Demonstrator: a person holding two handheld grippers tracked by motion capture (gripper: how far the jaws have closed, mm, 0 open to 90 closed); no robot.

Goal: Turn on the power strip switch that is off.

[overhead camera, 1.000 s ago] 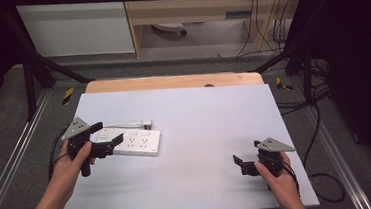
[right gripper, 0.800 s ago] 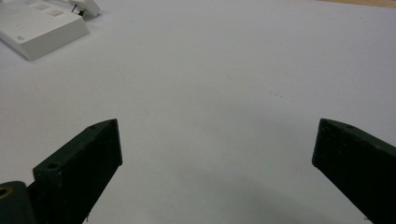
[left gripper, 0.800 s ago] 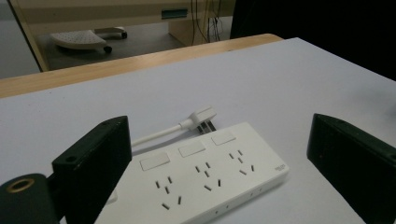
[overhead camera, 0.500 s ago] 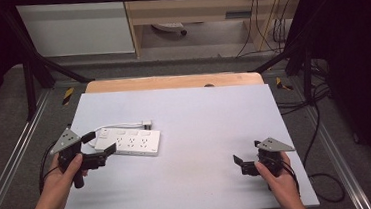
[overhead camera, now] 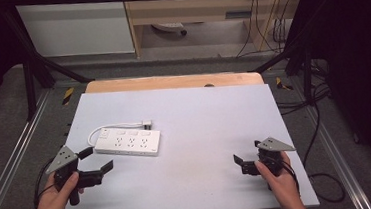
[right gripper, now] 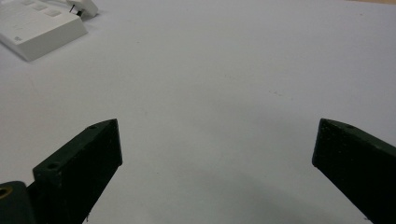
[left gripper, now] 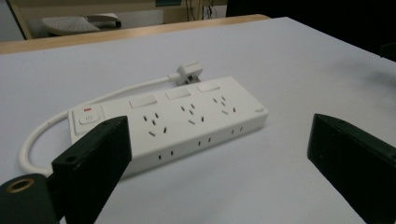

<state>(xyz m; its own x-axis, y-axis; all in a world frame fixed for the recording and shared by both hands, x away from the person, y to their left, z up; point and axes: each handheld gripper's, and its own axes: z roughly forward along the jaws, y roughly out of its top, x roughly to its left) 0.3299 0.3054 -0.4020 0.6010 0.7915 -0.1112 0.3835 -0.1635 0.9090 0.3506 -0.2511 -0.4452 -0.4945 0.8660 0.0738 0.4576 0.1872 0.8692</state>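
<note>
- Power strip (overhead camera: 128, 142): white, three outlet groups with a switch at one end, lying flat on the table (overhead camera: 189, 114), left of the table's centre; its cord (overhead camera: 112, 126) loops from the switch end round behind it, ending in a plug (overhead camera: 146, 122) just behind the strip.
- Left gripper (overhead camera: 94, 163): held in the person's left hand near the table's front-left corner, just in front of the power strip's switch end, apart from it; jaws spread wide, nothing between them.
- Right gripper (overhead camera: 245, 151): held low, well to the right of the power strip, near the table's front-right edge; jaws likewise wide apart and empty, facing the strip.
</note>
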